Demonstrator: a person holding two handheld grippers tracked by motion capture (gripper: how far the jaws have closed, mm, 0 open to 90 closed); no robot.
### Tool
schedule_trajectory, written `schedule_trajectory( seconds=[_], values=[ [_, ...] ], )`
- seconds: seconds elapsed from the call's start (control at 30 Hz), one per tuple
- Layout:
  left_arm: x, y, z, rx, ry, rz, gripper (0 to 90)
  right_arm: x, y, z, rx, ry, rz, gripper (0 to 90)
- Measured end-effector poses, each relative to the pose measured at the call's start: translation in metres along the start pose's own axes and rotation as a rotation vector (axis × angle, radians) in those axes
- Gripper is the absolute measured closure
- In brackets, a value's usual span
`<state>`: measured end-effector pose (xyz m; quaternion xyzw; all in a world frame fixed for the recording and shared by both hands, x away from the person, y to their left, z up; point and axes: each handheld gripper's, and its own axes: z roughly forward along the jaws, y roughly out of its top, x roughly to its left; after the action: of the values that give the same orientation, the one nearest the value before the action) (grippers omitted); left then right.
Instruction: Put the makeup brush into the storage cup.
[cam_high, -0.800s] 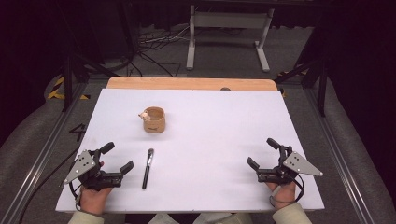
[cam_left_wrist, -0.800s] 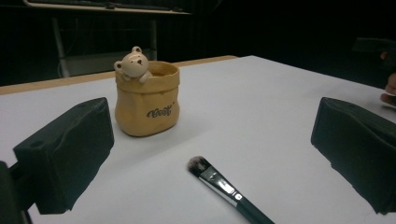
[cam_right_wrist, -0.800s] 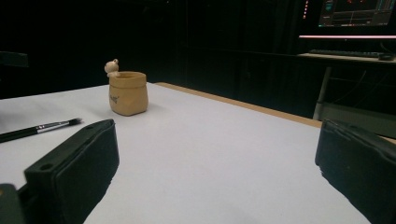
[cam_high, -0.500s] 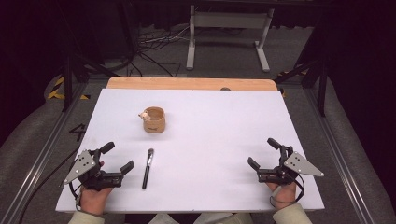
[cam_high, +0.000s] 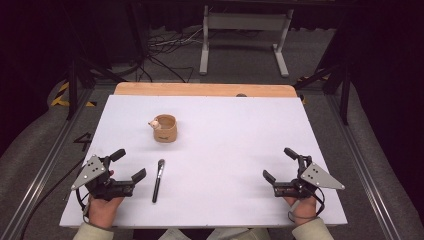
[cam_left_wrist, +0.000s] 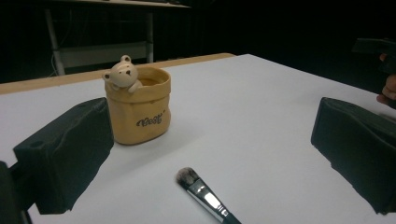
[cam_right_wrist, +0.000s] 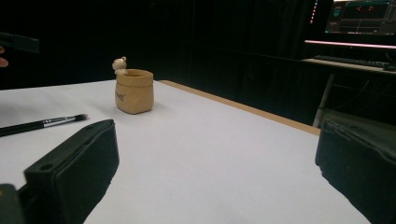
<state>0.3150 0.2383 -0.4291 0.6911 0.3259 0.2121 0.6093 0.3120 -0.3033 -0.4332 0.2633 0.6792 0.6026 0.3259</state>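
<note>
While both tools (cam_high: 128, 165) (cam_high: 280, 164) rest released on the table (cam_high: 225, 130), the brush (cam_high: 158, 180) lies beside the left one.

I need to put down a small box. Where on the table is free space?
Free: the wide white stretch between the brush and the right gripper, and the far right half beside the pot. More crowded: the near left, where the left gripper rests close to the brush.

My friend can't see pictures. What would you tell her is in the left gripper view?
A small tan pot with a little bear figure on its rim stands on a white table. A makeup brush lies in front of it, between the open left gripper, which holds nothing.
</note>
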Motion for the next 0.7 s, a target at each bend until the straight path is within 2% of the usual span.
schedule_trajectory(
  seconds=[0.2,0.33,0.4,0.43,0.63,0.7],
  values=[
    [-0.002,0.008,0.01,0.009,-0.018,0.016,0.0,-0.001,0.003,0.0,0.008,0.013,0.016,0.0],
    [-0.002,0.012,0.02,0.032,-0.025,-0.01,0.0,0.0,0.004,0.001,0.014,0.021,0.005,0.0],
    [-0.003,0.014,0.025,0.058,-0.022,-0.01,0.1,0.0,0.006,0.001,0.009,0.026,0.003,0.0],
    [-0.005,0.017,0.03,0.099,0.0,0.014,0.1,0.0,0.006,0.0,0.008,0.026,0.005,0.0],
    [-0.008,0.025,0.036,0.14,-0.008,0.009,0.2,-0.001,0.007,-0.001,0.017,0.026,0.024,0.0],
    [-0.009,0.029,0.038,0.171,-0.012,0.013,0.2,-0.002,0.008,-0.003,0.016,0.021,0.023,0.0]
  ],
)
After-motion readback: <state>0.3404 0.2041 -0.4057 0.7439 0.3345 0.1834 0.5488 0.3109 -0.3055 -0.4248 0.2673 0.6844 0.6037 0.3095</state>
